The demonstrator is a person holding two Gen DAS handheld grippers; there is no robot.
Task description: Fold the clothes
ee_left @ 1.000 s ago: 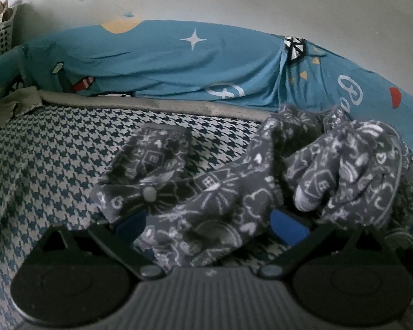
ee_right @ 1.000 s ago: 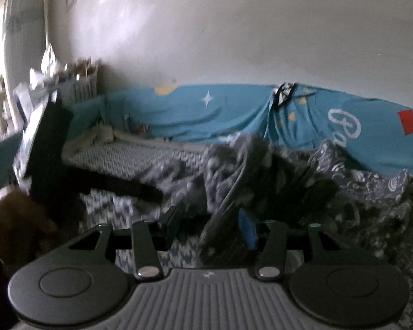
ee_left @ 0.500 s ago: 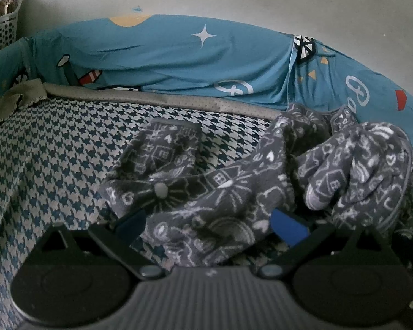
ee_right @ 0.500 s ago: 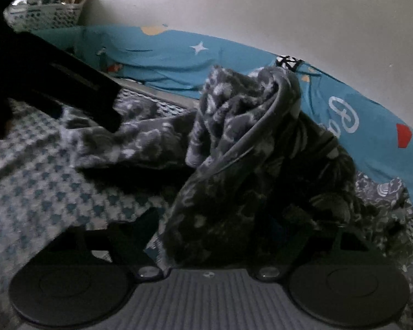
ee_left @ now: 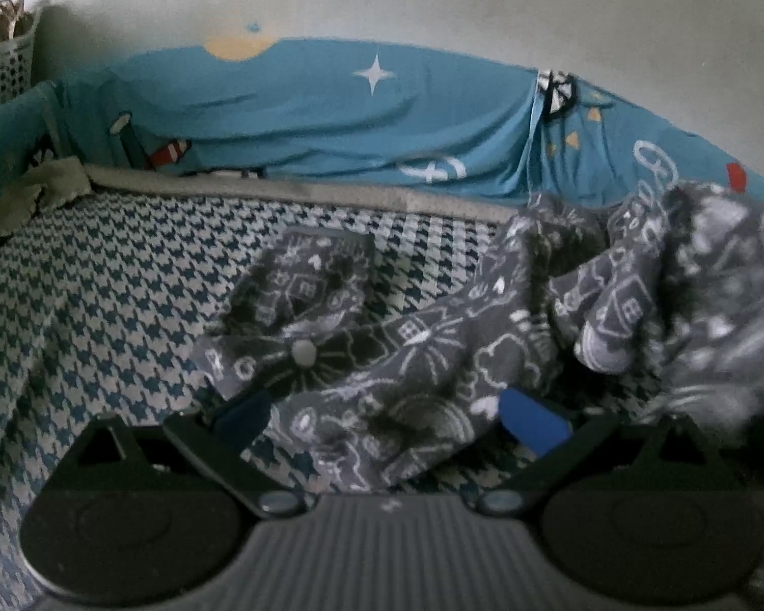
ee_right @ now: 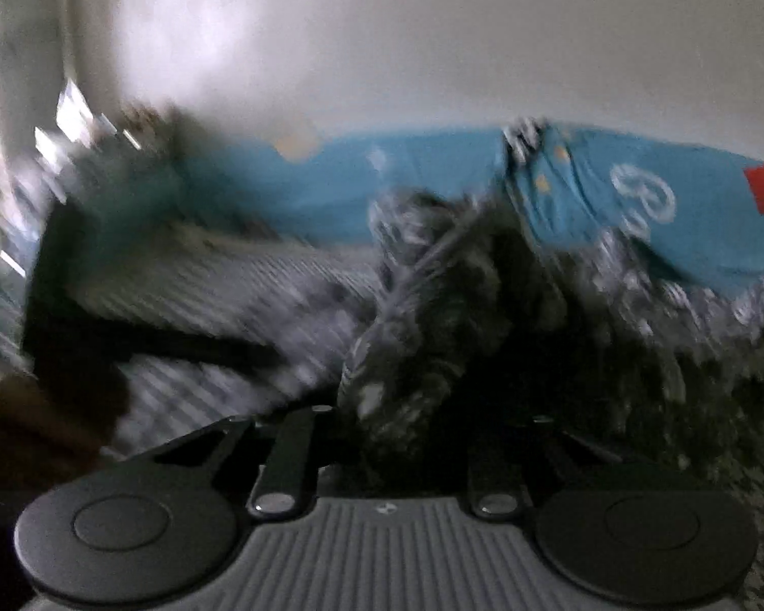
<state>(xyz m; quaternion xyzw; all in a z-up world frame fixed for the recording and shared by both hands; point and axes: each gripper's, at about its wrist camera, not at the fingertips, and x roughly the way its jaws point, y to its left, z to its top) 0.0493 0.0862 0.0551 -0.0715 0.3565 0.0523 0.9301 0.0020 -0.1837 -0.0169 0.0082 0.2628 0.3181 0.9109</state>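
Note:
A grey garment with white doodle print lies crumpled on the houndstooth bed cover. My left gripper is open low over it, its blue pads wide apart with a fold of the cloth lying between them. In the blurred right wrist view, the garment rises in a bunch straight out of my right gripper. Its jaws are closing on that bunch, and the cloth hides the pads. The left gripper and the hand holding it show dark at the left edge there.
A blue printed sheet runs along the wall behind the bed. A white basket stands at the far left corner, and an olive cloth lies below it. More patterned grey fabric is heaped at the right.
The right gripper moved in close to the garment bunch, then drew back with the cloth between its narrowed jaws. The left gripper has stayed in place over the garment.

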